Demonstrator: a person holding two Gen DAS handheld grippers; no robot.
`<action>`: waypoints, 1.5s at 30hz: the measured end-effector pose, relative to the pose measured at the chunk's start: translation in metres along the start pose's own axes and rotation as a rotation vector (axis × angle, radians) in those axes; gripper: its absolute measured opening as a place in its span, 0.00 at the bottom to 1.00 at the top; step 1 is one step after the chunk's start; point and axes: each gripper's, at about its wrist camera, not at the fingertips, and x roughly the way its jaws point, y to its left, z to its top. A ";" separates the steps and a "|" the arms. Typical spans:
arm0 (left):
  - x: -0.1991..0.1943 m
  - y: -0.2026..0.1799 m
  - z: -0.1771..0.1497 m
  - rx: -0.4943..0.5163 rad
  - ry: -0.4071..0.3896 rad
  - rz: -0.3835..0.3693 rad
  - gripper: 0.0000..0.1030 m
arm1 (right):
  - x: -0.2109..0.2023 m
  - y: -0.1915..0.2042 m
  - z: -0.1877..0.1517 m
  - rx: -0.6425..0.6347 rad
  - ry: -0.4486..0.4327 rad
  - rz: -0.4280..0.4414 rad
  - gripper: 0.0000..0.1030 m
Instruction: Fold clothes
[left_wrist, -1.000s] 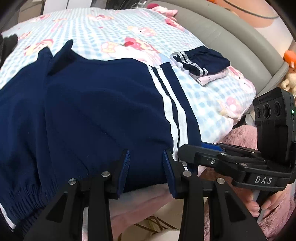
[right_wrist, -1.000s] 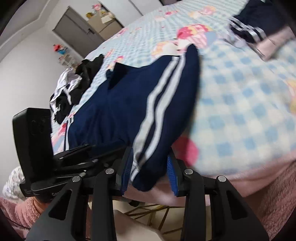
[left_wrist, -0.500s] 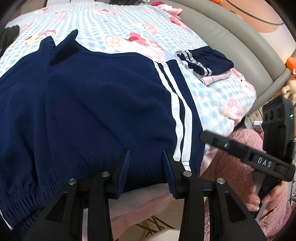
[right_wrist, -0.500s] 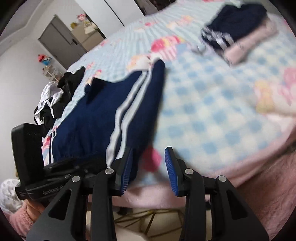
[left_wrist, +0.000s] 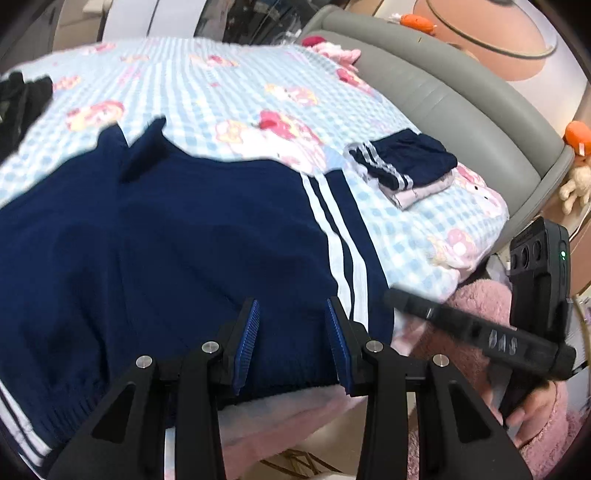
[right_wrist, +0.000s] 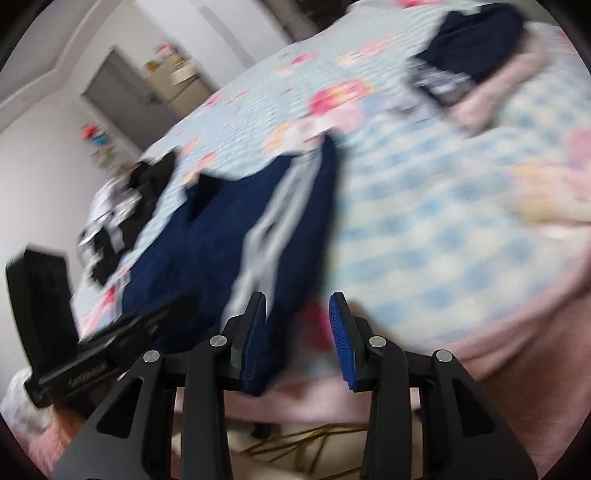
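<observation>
Far left, that dark heap of clothes (left_wrist: 22, 107) waits well apart on the checked bedspread (left_wrist: 221, 85). Your navy trousers (left_wrist: 184, 240) lie spread flat, hem at the near mattress edge, white side stripes (left_wrist: 340, 240) to the right. Watch that edge: pinch only the top layer and the fold will skew; drag too far toward you and the fabric could slide off the bed.

Your left gripper (left_wrist: 291, 339) hovers low over the hem, pointing across the bed, jaws spread wide, holding nothing. Further right, the folded navy piece (left_wrist: 406, 162) sits on a pink one, near the headboard (left_wrist: 461, 92); swing wide and you may knock that stack.

Your right gripper (right_wrist: 297, 328) is level, aimed along the striped side, jaws parted and empty, with the trouser corner just beside its left finger. Its view is blurred, so I can't tell whether cloth touches the pad.
</observation>
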 end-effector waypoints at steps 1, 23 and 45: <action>0.002 0.000 -0.001 -0.001 0.010 -0.008 0.38 | -0.004 -0.007 0.001 0.022 -0.012 -0.054 0.36; 0.000 0.022 0.016 -0.174 0.035 -0.276 0.38 | 0.025 0.041 0.003 -0.175 0.047 0.197 0.36; 0.020 0.016 0.031 -0.214 0.079 -0.282 0.15 | 0.026 0.075 -0.009 -0.282 -0.001 0.141 0.39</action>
